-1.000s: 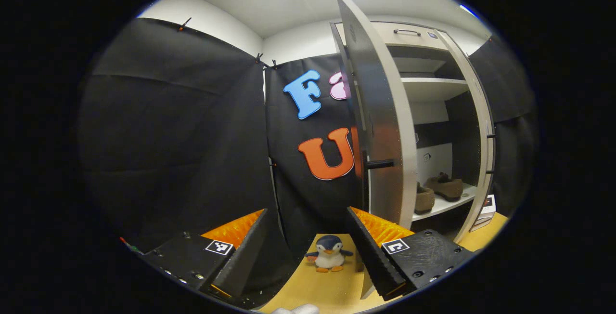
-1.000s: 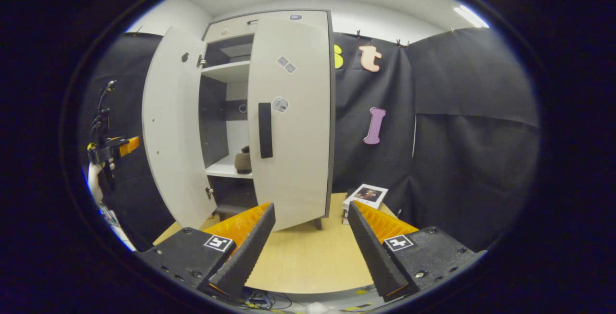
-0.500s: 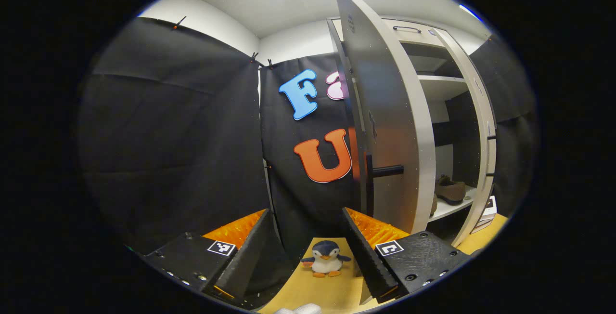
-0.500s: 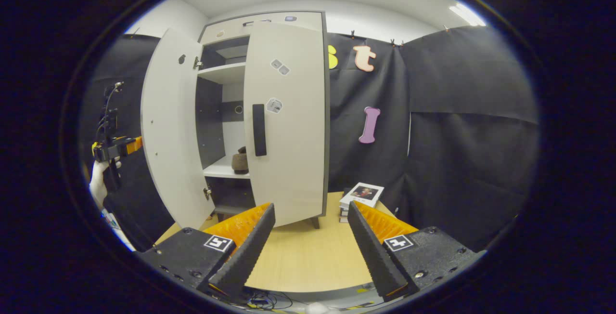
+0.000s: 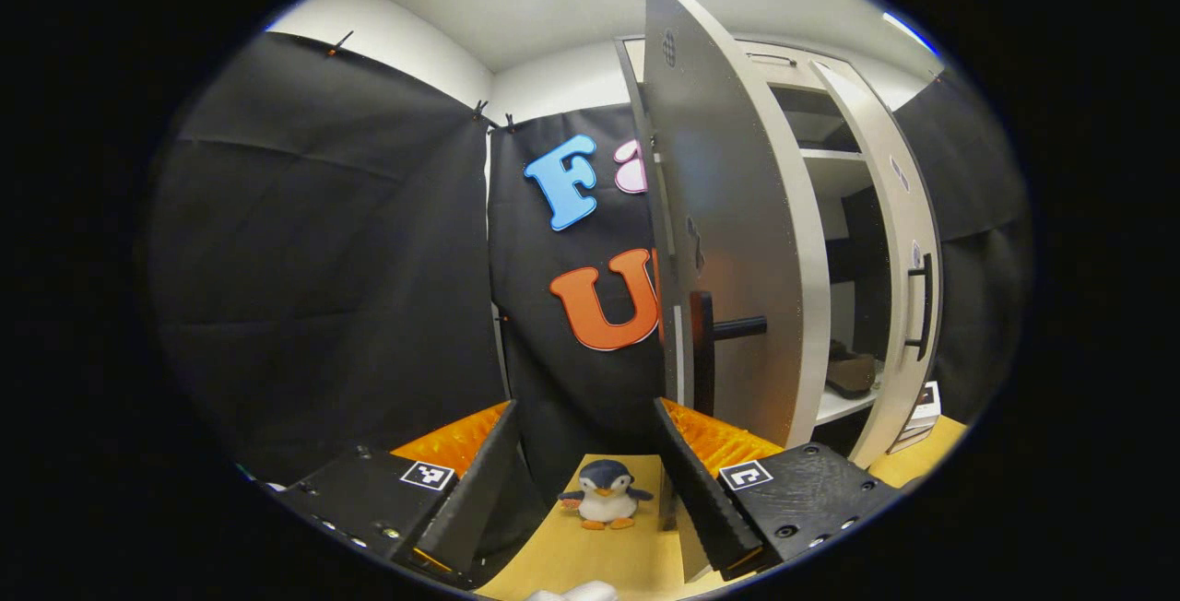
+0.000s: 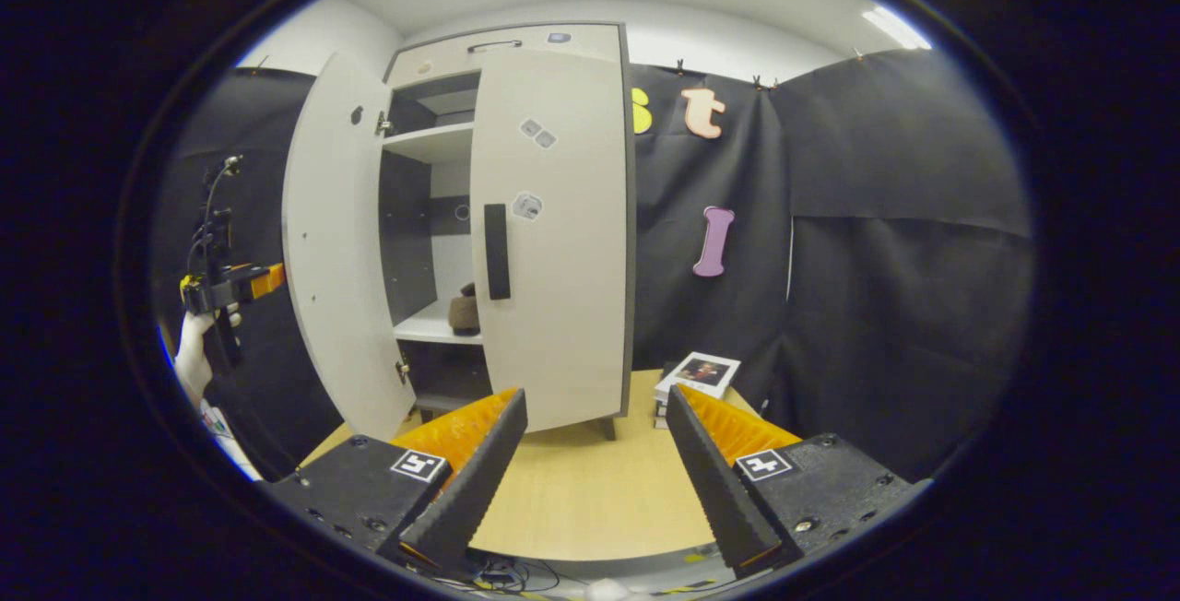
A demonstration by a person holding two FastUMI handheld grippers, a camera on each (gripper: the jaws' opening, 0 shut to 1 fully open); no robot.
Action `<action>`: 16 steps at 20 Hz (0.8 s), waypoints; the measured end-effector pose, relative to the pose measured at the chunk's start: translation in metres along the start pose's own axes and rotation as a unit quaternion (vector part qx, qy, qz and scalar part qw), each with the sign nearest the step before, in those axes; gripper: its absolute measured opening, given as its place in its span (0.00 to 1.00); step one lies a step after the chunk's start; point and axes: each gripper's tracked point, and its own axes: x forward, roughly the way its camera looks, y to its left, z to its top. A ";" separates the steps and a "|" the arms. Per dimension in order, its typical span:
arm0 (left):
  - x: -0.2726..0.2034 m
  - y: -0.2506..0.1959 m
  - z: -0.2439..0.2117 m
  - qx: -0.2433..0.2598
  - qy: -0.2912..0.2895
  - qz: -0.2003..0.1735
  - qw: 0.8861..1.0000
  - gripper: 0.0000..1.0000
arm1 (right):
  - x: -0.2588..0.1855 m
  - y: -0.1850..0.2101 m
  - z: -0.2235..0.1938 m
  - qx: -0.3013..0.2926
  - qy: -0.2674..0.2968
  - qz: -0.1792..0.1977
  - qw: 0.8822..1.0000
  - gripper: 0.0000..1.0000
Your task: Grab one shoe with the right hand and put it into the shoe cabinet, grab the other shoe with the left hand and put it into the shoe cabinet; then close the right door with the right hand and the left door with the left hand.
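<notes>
The shoe cabinet (image 6: 516, 39) stands ahead. Its right door (image 6: 553, 241) is about shut, black handle (image 6: 496, 251) facing me. Its left door (image 6: 332, 241) stands partly open. In the gap a brown shoe (image 6: 464, 311) rests on the lower shelf. In the left gripper view the left door (image 5: 737, 232) shows almost edge-on with its handle (image 5: 733, 329), and a shoe (image 5: 848, 371) sits behind it. My left gripper (image 5: 585, 481) is open, its right finger close to the door's outer face. My right gripper (image 6: 590, 463) is open over the floor, back from the cabinet. The left gripper (image 6: 230, 283) tips at the left door's edge.
A toy penguin (image 5: 604, 495) sits on the wooden floor (image 6: 590, 490) by the black cloth wall, left of the cabinet. A small stack of books (image 6: 696, 375) lies right of the cabinet. A gloved hand (image 6: 195, 357) holds the left gripper.
The left door has swung a little toward shut as the left gripper moved along its outer side. The right gripper has barely shifted.
</notes>
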 end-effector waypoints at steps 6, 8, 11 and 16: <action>-0.004 -0.071 0.007 -0.002 -0.001 -0.047 0.999 0.89 | -0.003 -0.010 0.007 -0.005 -0.001 0.015 1.000 0.99; -0.002 -0.110 0.009 -0.001 -0.002 -0.075 0.997 0.89 | -0.001 -0.015 0.011 -0.007 -0.002 0.017 1.000 0.99; 0.004 -0.165 0.013 -0.003 0.007 -0.108 0.994 0.91 | -0.003 -0.024 0.015 -0.002 -0.005 0.019 1.000 0.99; -0.007 -0.190 0.020 -0.001 0.009 -0.112 0.994 0.96 | -0.004 -0.038 0.023 0.006 -0.012 0.017 1.000 0.99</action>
